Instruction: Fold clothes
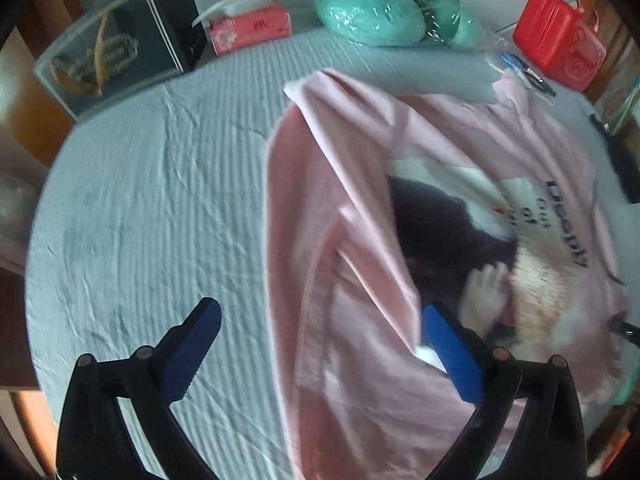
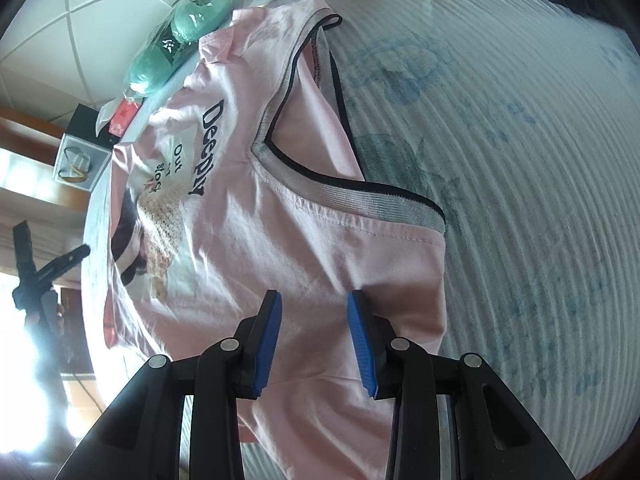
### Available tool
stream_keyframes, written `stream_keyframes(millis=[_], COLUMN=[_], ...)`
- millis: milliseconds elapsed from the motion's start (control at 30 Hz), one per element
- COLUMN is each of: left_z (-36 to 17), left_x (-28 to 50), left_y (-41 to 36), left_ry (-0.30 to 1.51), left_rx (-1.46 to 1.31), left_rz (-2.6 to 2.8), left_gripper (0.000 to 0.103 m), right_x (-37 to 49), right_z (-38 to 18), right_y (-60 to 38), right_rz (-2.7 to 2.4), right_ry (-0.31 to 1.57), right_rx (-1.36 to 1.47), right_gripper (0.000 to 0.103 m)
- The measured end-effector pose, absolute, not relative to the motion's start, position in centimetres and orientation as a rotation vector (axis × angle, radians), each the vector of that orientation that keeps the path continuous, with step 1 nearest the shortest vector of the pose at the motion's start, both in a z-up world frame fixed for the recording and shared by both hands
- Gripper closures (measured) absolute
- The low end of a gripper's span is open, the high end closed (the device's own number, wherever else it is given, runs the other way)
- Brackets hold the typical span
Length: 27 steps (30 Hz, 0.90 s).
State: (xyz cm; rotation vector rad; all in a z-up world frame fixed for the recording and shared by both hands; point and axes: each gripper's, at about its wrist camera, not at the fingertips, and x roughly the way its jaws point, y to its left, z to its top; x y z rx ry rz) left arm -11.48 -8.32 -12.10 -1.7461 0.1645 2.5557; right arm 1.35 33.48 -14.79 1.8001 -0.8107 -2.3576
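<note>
Pink shirt [image 2: 312, 248] lies beneath both grippers' wide-spread, empty fingers [image 1: 192, 348].

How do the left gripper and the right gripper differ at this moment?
The left gripper is opened wide; the right gripper is opened less. The left gripper straddles the shirt's folded edge, one finger over the bedsheet; the right gripper is wholly over the shirt. Both are holding nothing.

both the left gripper [image 1: 320, 322] and right gripper [image 2: 314, 312] have black linkage arms, silver rivets, and ridged blue finger pads [image 1: 188, 354].
</note>
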Motion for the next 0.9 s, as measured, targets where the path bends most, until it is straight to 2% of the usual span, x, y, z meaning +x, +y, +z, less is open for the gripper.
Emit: stream_keyframes(millis=[100, 167, 200, 267, 433, 600, 633, 667, 700, 733, 767, 833, 900], left_z=[-13.2, -14.3, -14.8, -15.7, -16.3, -16.3, -16.2, -16.1, -16.0, -15.9, -15.8, -15.6, -14.7], left_x=[-12.8, -13.7, -14.0, -14.3, -13.8, -13.1, -13.0, -12.9, -12.7, -12.3, -11.8, -10.8, -9.5], left_y=[-8.1, -8.3, -8.4, -8.5, -8.6, -8.6, -8.7, -8.7, -8.9, -9.0, -8.9, -8.4, -8.6], left_ry=[0.218, 0.169, 0.143, 0.107, 0.100, 0.135, 0.133, 0.121, 0.100, 0.074, 0.094, 0.162, 0.148], left_rx=[-1.717, -1.729, -1.737, -1.749, -1.728, -1.735, -1.747, -1.742, -1.729, -1.724, -1.716, -1.693, -1.667], left_rz=[2.547, 2.511, 2.492, 2.461, 2.457, 2.433, 2.429, 2.443, 2.460, 2.473, 2.494, 2.539, 2.584], left_gripper=[0.015, 0.031, 0.033, 0.043, 0.045, 0.041, 0.047, 0.061, 0.071, 0.090, 0.098, 0.101, 0.101], right_x=[1.2, 1.2, 1.2, 1.1, 0.9, 1.0, 1.0, 1.0, 1.0, 1.0, 1.0, 1.0, 0.9], right_z=[-14.7, -14.8, -14.8, -14.8, -14.7, -14.7, -14.7, -14.7, -14.7, -14.7, -14.7, -14.7, -14.7], right_y=[33.2, 33.3, 33.3, 33.3, 33.1, 33.2, 33.2, 33.2, 33.2, 33.1, 33.1, 33.1, 33.1], right_rz=[-2.360, -2.355, -2.355, -2.356, -2.363, -2.367, -2.368, -2.370, -2.372, -2.375, -2.377, -2.379, -2.378], right_ry=[-0.796, -0.814, -0.816, -0.818, -0.806, -0.818, -0.817, -0.814, -0.810, -0.806, -0.802, -0.792, -0.783], right_rx=[1.816, 1.821, 1.825, 1.833, 1.851, 1.848, 1.847, 1.846, 1.846, 1.845, 1.845, 1.845, 1.845], right_gripper=[0.069, 0.069, 0.069, 0.069, 0.069, 0.069, 0.069, 0.069, 0.069, 0.069, 0.069, 0.069, 0.069])
